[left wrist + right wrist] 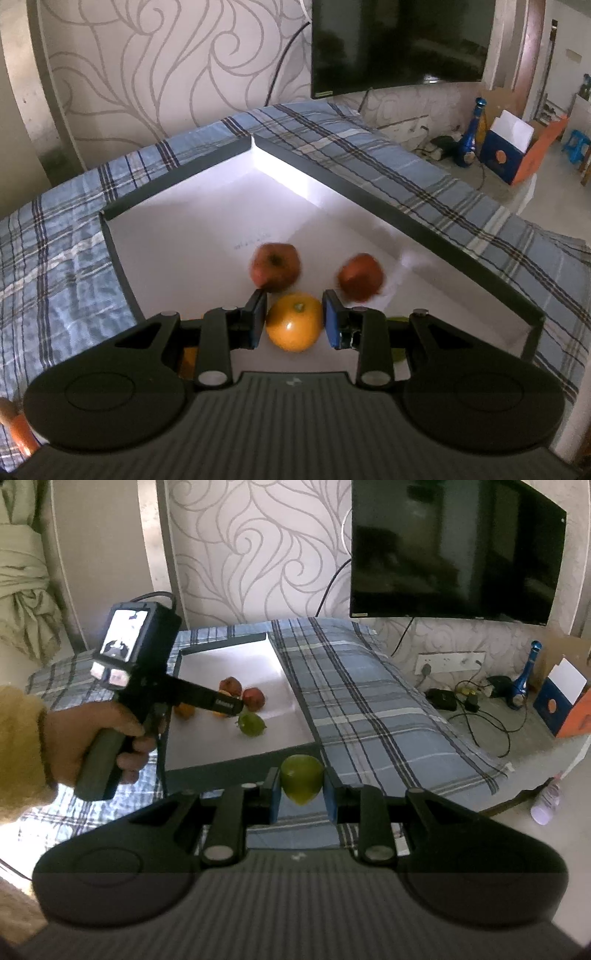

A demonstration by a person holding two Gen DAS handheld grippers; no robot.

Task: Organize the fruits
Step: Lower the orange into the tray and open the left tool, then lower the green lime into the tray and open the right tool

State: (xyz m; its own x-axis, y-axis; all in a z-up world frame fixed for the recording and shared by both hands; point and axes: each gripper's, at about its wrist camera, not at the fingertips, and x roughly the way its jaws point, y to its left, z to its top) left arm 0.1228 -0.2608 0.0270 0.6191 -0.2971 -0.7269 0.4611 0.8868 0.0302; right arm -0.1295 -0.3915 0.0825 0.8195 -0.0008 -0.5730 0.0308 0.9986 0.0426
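Observation:
My left gripper (294, 319) stands around an orange (293, 321) inside a white tray with dark rim (369, 184); the left pad touches it, a small gap shows at the right pad. Two red apples (275, 266) (360, 277) lie just beyond it. In the right wrist view the left gripper (225, 703) reaches over the tray (236, 747), with the red apples (231, 685) (253, 698), another orange (184, 710) and a green fruit (252, 724) there. My right gripper (301, 790) is shut on a second green fruit (302, 779), held above the tray's near rim.
The tray lies on a blue plaid cloth (369, 716) over a round table. A wall television (454, 550) hangs behind. On the floor to the right are cables, a blue bottle (524, 679) and a blue-orange box (565, 701).

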